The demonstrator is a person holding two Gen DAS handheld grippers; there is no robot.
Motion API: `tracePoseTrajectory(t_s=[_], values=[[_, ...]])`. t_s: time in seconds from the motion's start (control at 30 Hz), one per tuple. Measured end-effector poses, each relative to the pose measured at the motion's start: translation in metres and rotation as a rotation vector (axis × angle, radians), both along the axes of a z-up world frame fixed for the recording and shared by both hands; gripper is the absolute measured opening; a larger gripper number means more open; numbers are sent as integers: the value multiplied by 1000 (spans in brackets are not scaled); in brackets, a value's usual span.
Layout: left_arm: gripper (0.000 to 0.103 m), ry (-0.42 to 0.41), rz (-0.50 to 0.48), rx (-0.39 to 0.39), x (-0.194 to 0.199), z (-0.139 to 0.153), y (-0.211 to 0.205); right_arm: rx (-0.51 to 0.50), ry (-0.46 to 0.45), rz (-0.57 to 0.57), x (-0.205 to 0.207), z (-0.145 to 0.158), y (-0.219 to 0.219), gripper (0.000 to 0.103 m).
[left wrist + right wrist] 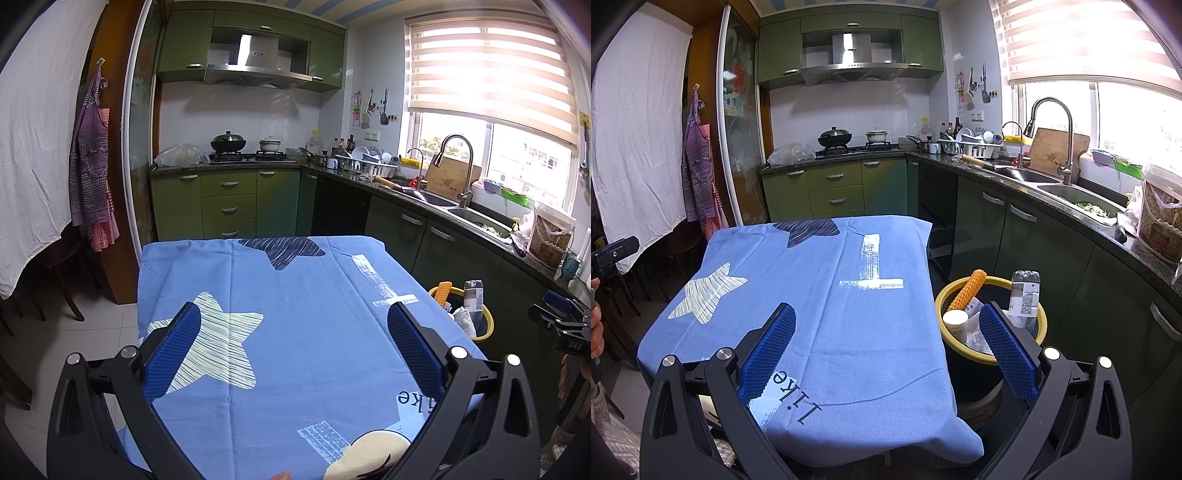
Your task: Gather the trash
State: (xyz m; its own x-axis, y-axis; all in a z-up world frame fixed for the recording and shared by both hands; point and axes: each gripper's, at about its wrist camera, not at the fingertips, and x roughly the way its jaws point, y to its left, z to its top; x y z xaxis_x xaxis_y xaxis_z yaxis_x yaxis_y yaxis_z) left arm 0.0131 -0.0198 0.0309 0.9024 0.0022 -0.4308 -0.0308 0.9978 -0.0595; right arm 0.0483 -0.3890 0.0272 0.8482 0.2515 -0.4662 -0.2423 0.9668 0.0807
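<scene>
Trash (pixel 1024 295) in yellow-rimmed bin (pixel 964 284)

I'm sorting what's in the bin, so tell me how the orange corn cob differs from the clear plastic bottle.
The corn cob is orange, bumpy and opaque; the plastic bottle is clear, with a printed label. The cob leans against the far-left rim of the yellow-rimmed bin; the bottle stands nearly upright on the right side. The bottle looks wider than the cob. Both stick up above the rim, beside the table.
</scene>
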Motion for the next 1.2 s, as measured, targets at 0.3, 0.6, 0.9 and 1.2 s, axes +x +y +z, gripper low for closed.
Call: tracePoseTrajectory(t_s=[0.3, 0.6, 0.9, 1.2], values=[[96, 5, -2, 3, 1, -1, -1, -1, -1, 3, 1, 0, -1, 98], [96, 11, -12, 1, 3, -2, 0, -1, 1, 5, 1, 0, 0, 98], [96, 15, -24, -4, 4, -3, 1, -4, 3, 12, 3, -2, -3, 98], [96, -15, -4, 13, 2, -3, 0, -7, 6, 19, 4, -3, -4, 98]])
